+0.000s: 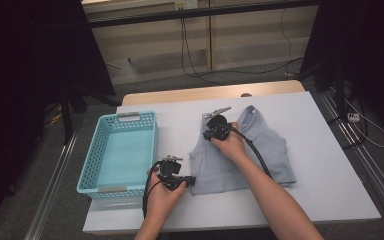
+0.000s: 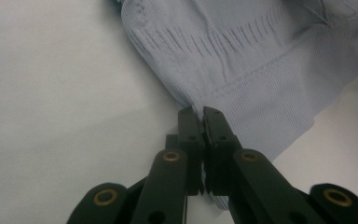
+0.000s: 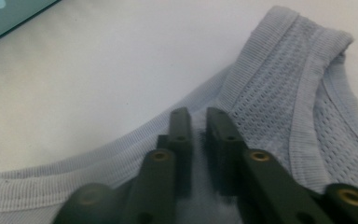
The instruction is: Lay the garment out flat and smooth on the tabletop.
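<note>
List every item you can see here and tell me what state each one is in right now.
Pale blue ribbed knit top: spread flat on the table, gripped at two places.
Turquoise perforated plastic basket: upright, empty.
Left gripper: shut on the top's bottom hem corner.
Right gripper: fingers astride the top's armhole edge, slightly apart.
White table: bears both.

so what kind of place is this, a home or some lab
Most likely a lab or recording room, not a home: a plain white table ringed by black curtains, loose cables across a carpeted floor, and stand legs beside it.
</note>
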Available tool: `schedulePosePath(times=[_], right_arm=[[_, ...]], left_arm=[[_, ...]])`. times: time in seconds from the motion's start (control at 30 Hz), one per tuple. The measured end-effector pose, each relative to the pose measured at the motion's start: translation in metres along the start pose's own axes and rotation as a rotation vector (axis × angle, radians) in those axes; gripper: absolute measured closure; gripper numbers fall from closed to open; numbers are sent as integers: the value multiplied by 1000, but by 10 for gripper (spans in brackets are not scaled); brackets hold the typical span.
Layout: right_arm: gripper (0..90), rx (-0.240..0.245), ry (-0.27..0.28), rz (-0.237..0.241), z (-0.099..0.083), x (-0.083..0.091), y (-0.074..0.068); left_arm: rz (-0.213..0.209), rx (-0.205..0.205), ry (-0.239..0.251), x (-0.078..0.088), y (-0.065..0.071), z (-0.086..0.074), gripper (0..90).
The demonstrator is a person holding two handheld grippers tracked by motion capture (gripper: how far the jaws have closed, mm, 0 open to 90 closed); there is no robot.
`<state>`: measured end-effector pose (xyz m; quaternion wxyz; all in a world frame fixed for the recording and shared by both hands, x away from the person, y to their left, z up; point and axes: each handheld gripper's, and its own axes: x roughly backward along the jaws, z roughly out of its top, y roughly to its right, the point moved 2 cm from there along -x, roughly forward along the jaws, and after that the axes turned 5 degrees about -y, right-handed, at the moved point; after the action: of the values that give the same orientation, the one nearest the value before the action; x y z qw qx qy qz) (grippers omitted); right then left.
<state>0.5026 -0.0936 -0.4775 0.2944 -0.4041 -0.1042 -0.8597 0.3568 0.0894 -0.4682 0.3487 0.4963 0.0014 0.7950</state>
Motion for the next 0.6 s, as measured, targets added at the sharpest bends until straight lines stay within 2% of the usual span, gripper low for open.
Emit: schedulePosePath(times=[0.03, 0.17, 0.27, 0.4, 0.47, 0.6], right_arm=[[717, -2, -1, -2, 0, 1, 1], [584, 9, 14, -1, 0, 17, 5], [516, -16, 49, 13, 0, 33, 11], [454, -19, 70, -20, -3, 57, 21], [451, -22, 80, -37, -7, 66, 28], [439, -41, 65, -79, -19, 78, 46]], left_arm=[[2, -2, 0, 0, 0, 0, 871], [-6, 1, 4, 1, 0, 0, 870], [-1, -1, 11, 3, 0, 1, 869], [-1, -4, 5, 3, 0, 0, 868], [5, -2, 6, 2, 1, 0, 868], [4, -3, 1, 2, 1, 1, 868]])
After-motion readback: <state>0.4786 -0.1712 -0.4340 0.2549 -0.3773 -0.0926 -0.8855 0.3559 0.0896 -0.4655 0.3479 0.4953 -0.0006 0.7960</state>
